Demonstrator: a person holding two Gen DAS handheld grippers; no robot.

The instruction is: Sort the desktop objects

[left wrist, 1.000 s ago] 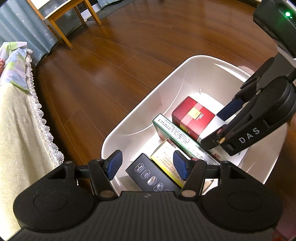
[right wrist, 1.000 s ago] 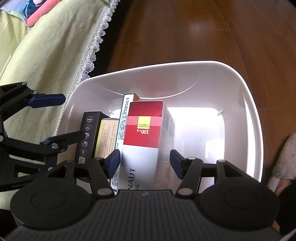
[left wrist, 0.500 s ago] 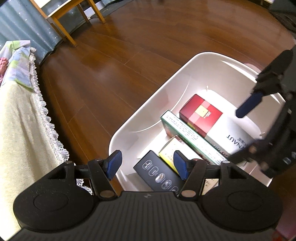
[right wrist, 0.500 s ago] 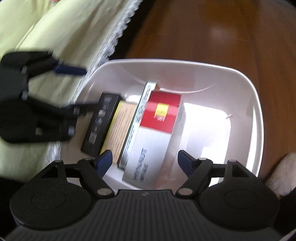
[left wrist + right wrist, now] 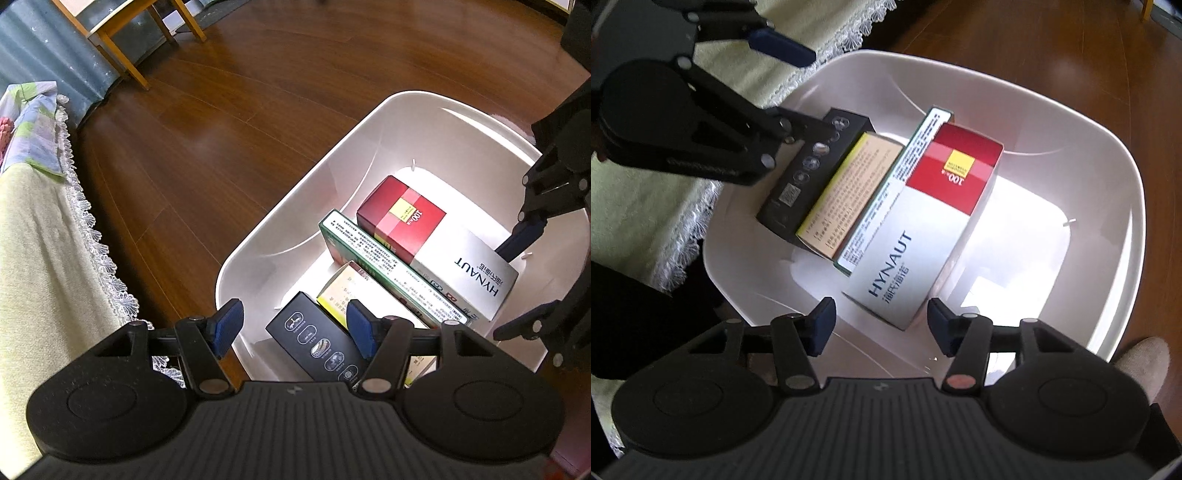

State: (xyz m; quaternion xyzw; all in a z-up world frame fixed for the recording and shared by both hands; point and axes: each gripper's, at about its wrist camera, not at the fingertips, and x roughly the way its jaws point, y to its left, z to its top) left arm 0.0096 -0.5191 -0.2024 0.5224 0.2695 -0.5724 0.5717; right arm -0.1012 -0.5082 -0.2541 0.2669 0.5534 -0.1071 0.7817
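With the red-and-white box (image 5: pixel 923 225) released a second earlier into the white bin (image 5: pixel 1108 155) beside three other boxes, the right hand-held gripper (image 5: pixel 881 325) had withdrawn wide and empty, the left hand-held gripper (image 5: pixel 293 325) likewise, so sorting appeared nearly complete.

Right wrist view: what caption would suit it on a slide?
Open right tool above a white bin holding four boxes side by side, red-and-white HYNAUT box nearest.
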